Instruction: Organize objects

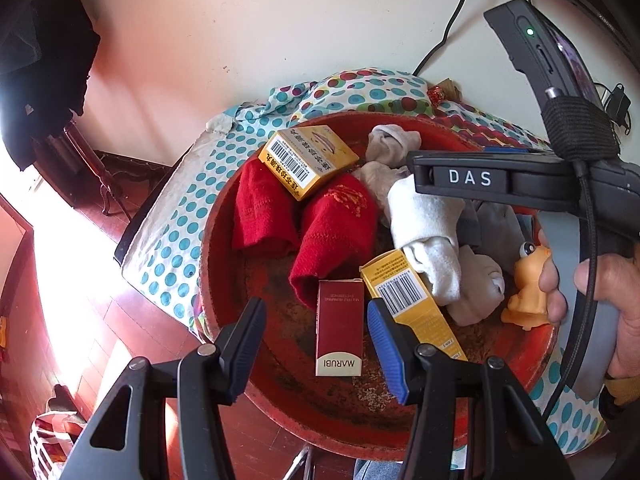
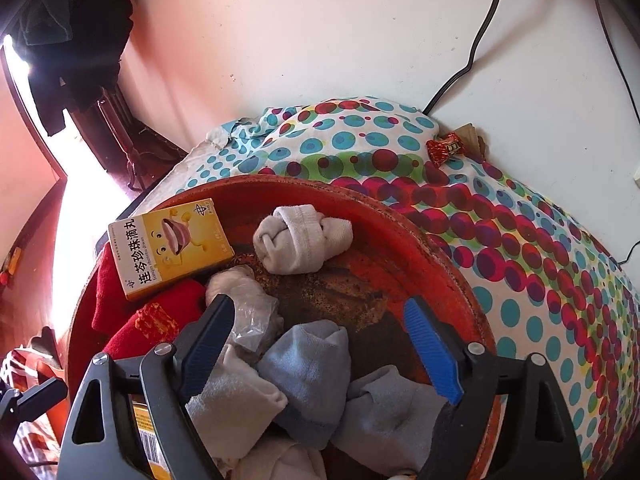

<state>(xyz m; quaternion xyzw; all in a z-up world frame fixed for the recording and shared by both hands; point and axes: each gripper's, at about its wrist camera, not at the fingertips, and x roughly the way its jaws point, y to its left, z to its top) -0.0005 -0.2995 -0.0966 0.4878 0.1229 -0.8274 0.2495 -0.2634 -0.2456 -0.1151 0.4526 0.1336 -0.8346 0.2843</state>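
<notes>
A round red tray (image 1: 224, 216) holds mixed things. My left gripper (image 1: 316, 344) is open, its fingers on either side of a dark red MARUBI box (image 1: 339, 328). Beside it lies a yellow box (image 1: 412, 300); another yellow box (image 1: 306, 160) rests on red socks (image 1: 336, 228). White socks (image 1: 428, 232) and an orange toy (image 1: 528, 288) lie to the right. My right gripper (image 2: 320, 344) is open above grey-blue socks (image 2: 308, 372). A knotted white sock (image 2: 300, 240) and the yellow box (image 2: 172, 244) lie beyond it. The right gripper's body shows in the left wrist view (image 1: 520, 184).
The tray (image 2: 440, 252) sits on a polka-dot cloth (image 2: 520, 240) against a white wall with black cables (image 2: 472, 52). A red candy wrapper (image 2: 444, 148) lies at the cloth's far edge. Wooden floor (image 1: 80, 280) and dark furniture lie to the left.
</notes>
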